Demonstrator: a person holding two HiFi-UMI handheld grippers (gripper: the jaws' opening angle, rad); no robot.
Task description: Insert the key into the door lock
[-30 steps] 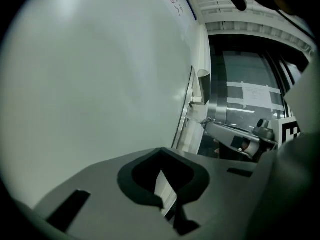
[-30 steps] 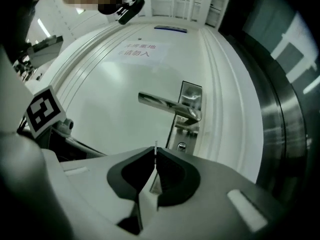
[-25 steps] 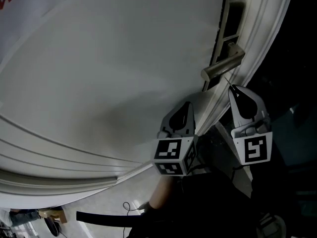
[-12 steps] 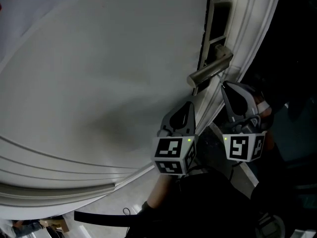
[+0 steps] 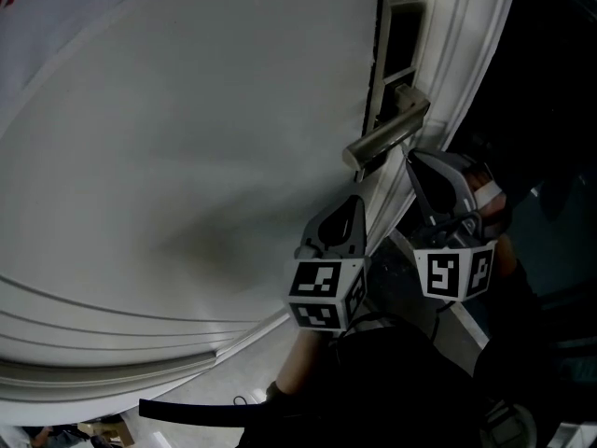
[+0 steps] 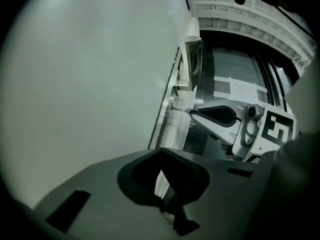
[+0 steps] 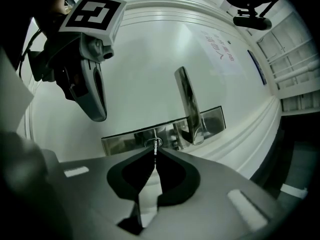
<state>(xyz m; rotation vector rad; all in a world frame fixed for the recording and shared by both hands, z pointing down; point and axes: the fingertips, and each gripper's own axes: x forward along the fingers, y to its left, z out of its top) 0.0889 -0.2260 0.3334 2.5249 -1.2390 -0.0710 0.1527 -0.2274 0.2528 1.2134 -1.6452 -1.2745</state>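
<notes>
A silver lock plate (image 5: 395,56) with a lever handle (image 5: 386,139) sits on the white door (image 5: 187,138). In the head view my right gripper (image 5: 411,158) points at the plate just below the handle. It is shut on a small metal key (image 7: 156,148), and the key's tip meets the keyhole (image 7: 153,143) in the plate (image 7: 120,141). In the left gripper view the key (image 6: 180,110) bridges the right gripper's tip and the plate (image 6: 167,106). My left gripper (image 5: 354,200) hangs shut beside it near the door, with nothing seen between its jaws (image 6: 160,151).
The door's raised moulding (image 5: 471,54) runs along the edge right of the lock. Beyond the door edge is a dark opening (image 5: 550,110). The handle (image 7: 189,104) juts out right of the keyhole. A person's arm (image 5: 303,367) shows below the grippers.
The right gripper has moved up and left toward the lock plate, under the handle, bringing the key to the keyhole. The left gripper has hardly moved.
</notes>
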